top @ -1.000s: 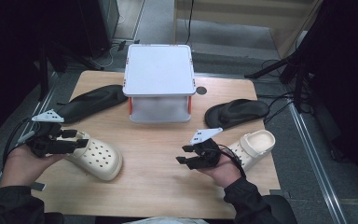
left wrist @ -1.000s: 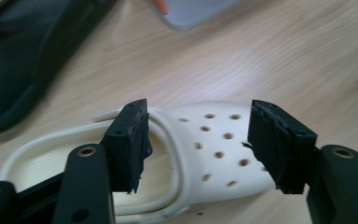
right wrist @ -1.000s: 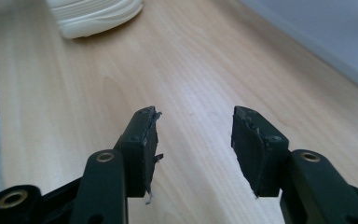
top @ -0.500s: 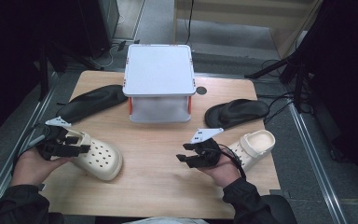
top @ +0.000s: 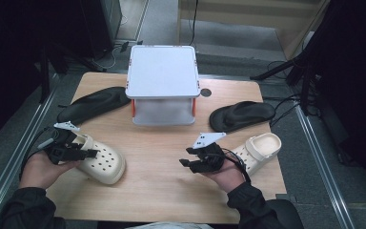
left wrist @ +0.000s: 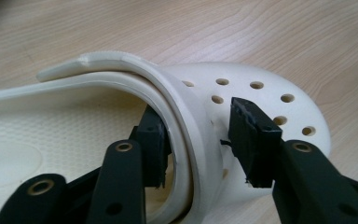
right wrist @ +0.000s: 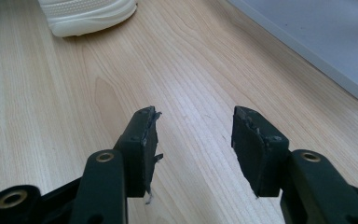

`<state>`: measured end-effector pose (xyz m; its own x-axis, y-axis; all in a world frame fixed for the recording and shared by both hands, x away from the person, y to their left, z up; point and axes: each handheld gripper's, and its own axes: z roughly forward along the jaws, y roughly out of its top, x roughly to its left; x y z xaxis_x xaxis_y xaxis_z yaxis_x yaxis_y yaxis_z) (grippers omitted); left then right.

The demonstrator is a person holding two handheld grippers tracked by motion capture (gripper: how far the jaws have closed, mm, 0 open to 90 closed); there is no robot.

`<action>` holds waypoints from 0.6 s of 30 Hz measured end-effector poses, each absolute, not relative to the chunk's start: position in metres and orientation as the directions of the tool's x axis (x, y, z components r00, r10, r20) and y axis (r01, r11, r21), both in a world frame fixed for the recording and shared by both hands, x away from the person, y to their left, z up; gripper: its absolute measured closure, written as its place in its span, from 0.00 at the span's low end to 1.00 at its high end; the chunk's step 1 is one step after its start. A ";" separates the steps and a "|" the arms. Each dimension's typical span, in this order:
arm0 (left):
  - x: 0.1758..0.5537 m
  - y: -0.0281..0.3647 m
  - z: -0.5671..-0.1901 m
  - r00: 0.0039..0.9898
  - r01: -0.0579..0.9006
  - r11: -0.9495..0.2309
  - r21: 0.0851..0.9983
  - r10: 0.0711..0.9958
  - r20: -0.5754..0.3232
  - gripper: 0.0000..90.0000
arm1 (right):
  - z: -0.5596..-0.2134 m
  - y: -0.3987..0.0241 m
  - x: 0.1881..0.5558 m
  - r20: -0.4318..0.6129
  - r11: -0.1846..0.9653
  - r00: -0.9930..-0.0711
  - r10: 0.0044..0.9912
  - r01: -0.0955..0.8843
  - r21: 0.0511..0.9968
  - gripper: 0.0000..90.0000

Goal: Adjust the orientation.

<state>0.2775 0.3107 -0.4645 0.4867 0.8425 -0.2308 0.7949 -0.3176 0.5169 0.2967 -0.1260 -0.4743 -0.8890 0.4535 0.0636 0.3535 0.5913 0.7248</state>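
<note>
A cream perforated clog (top: 106,165) lies at the table's front left. My left gripper (top: 93,153) straddles its collar. In the left gripper view that clog (left wrist: 265,105) sits between the jaws of the left gripper (left wrist: 198,140), which have just been closing. One pad lies against the inside of the collar and the other against the holed upper. A second cream clog (top: 263,147) rests at the front right, just behind the right hand. My right gripper (top: 187,163) points left over bare wood, open, with nothing between its jaws (right wrist: 193,140).
A white lidded box (top: 163,78) stands at the back centre. Black sandals lie either side of it, one on the left (top: 93,103) and one on the right (top: 240,114). The wooden table (top: 162,191) has a small dark hole (top: 206,92) behind.
My left gripper has come down onto the left clog's collar and its jaws have narrowed around it. The right gripper has stayed put.
</note>
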 end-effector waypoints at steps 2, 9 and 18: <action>0.279 0.311 -0.465 0.463 0.815 -0.292 0.501 0.848 -0.259 0.69 | -0.474 -0.127 0.297 0.064 0.589 -0.888 0.456 0.355 0.726 0.57; 0.277 0.311 -0.459 0.449 0.830 -0.258 0.495 0.835 -0.317 0.81 | -0.473 -0.127 0.298 0.063 0.583 -0.887 0.458 0.353 0.732 0.56; 0.270 0.306 -0.439 0.448 0.804 -0.237 0.545 0.845 -0.294 0.87 | -0.472 -0.128 0.297 0.063 0.578 -0.894 0.443 0.339 0.743 0.57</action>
<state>0.2697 0.3061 -0.4395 0.4479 0.8445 -0.2935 0.8044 -0.2372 0.5447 0.2971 -0.1279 -0.4718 -0.8943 0.4429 0.0631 0.3386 0.5779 0.7425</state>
